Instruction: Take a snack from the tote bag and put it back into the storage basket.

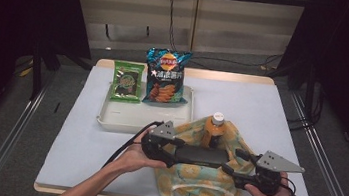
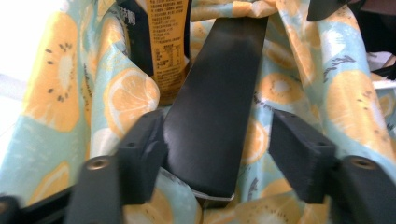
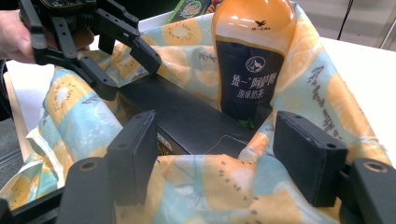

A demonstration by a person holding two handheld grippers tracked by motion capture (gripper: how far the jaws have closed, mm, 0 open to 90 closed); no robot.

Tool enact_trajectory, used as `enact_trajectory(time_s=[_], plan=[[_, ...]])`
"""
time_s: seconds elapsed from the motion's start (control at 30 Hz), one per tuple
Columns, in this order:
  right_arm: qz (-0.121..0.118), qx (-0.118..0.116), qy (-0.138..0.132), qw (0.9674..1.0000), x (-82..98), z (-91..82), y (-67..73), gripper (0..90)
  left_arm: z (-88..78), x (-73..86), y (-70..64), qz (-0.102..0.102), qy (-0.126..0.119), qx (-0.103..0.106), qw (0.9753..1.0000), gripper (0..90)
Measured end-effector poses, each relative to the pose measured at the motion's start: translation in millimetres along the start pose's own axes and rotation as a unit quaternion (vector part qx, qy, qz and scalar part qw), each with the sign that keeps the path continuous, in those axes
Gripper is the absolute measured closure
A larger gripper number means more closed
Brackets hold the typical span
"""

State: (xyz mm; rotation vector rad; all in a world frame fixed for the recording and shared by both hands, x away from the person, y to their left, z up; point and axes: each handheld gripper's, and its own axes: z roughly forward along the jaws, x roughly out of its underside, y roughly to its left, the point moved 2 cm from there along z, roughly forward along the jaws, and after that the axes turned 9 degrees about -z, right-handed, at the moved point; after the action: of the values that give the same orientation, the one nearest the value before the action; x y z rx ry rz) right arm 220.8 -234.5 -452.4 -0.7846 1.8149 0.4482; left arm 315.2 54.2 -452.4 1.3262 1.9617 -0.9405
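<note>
In the fruit-print bag (image 3: 196,186), open-jawed left gripper (image 2: 219,149) and right gripper (image 3: 215,154) flank a black box (image 2: 215,116) beside a 统一-labelled bottle (image 3: 252,60).

The bag (image 1: 201,182) near the front edge is soft printed cloth, matt and creased, with cloth handles. The black box (image 2: 215,102) inside it looks like smooth card or plastic with a dull sheen. The bottle (image 3: 252,56) beside the box is glossy plastic with a shiny printed label and a white plastic cap. On the far left, the tray (image 1: 124,119) is smooth cream plastic. The green packet (image 1: 127,82) and the blue crisp bag (image 1: 166,77) are crinkled, glossy foil. The table cover (image 1: 260,118) looks like matt, pale sheet; the table edge (image 1: 225,76) looks like wood.
</note>
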Motion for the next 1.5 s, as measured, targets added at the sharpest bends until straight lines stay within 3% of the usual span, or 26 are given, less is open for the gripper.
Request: enact_trajectory(time_s=[0.07,0.13,0.33,0.63,0.73,0.9,1.0,1.1,1.5], plan=[[0.001,0.000,0.000,1.0000,0.3,0.4,0.0,30.6,-2.3,2.6,2.8,-0.004,-0.005,-0.004,1.0000,28.1],[0.000,0.000,0.002,1.0000,0.5,0.6,0.9,30.4,-3.9,4.9,4.0,-0.007,-0.008,-0.001,0.9999,28.0],[0.000,-0.003,0.002,1.0000,1.0,1.1,1.1,29.1,3.9,10.3,3.1,-0.003,0.022,0.001,0.9998,21.9],[0.002,-0.002,0.004,1.0000,2.3,1.0,-0.5,27.0,18.7,8.6,-10.9,0.035,0.047,0.010,0.9983,21.1],[0.002,-0.002,0.005,1.0000,2.1,0.7,-0.3,26.9,19.8,4.1,-13.8,0.035,0.049,0.012,0.9981,27.0],[0.001,-0.003,0.004,1.0000,2.2,1.3,-0.6,26.5,19.6,-10.3,-12.4,0.031,0.027,0.024,0.9989,34.6],[0.001,-0.002,0.005,1.0000,2.4,1.3,-1.0,26.4,30.5,-13.2,-13.2,0.026,0.039,0.030,0.9985,38.2],[0.004,-0.002,0.005,1.0000,2.1,0.0,-0.3,26.1,42.1,-9.9,-15.0,0.042,0.060,0.022,0.9971,36.6],[0.000,-0.003,0.007,1.0000,3.1,-0.6,-0.7,23.8,51.4,-7.4,-16.0,0.059,0.083,0.011,0.9947,39.8]])
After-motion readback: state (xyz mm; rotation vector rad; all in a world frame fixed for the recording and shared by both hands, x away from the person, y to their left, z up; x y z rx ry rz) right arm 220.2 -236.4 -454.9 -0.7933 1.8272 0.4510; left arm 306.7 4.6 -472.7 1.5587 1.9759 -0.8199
